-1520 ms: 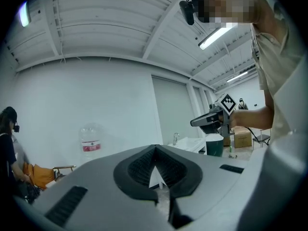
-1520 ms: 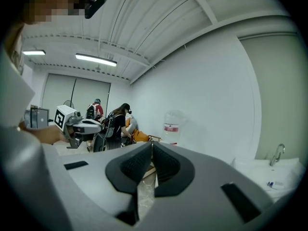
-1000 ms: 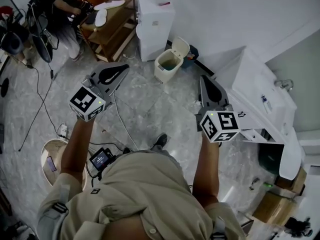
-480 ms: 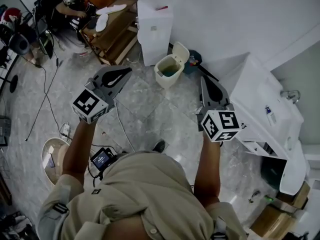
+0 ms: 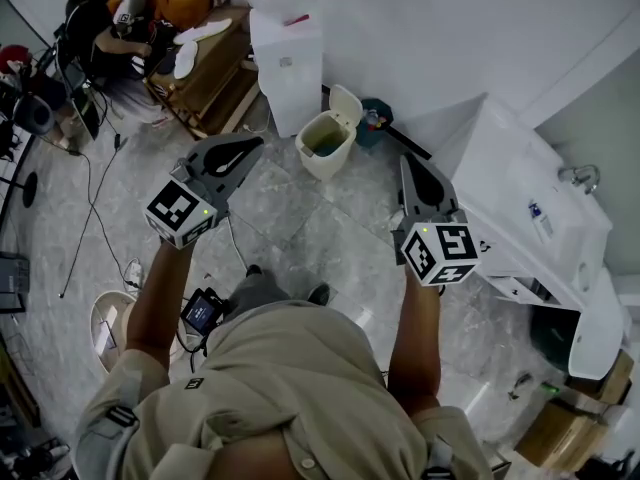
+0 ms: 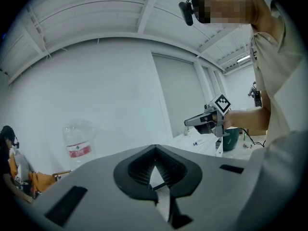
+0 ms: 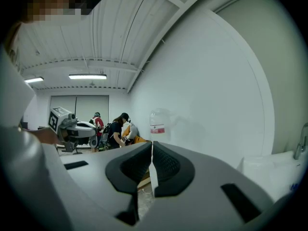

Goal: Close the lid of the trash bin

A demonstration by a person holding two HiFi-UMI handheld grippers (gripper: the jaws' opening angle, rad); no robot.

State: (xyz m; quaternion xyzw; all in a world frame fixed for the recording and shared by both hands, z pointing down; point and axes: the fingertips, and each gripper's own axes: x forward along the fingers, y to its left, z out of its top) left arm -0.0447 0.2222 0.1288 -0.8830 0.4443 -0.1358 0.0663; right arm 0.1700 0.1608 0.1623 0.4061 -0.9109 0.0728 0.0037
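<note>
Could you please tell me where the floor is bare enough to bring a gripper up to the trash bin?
Bare: the tiled floor in front of the trash bin, between it and the white cabinet. Crowded: behind the bin, where the raised lid, water dispenser and wall close in; cables trail at left.

Small cream plastic trash bin (image 5: 322,150) w/ lid (image 5: 345,101) up, beside white water dispenser (image 5: 288,73); left gripper (image 5: 257,143) & right gripper (image 5: 407,159) hover well apart from it.

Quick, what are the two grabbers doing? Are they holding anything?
Left gripper: closed, jaw tips touching, holding nothing.
Right gripper: closed, jaws pressed together, holding nothing.
</note>
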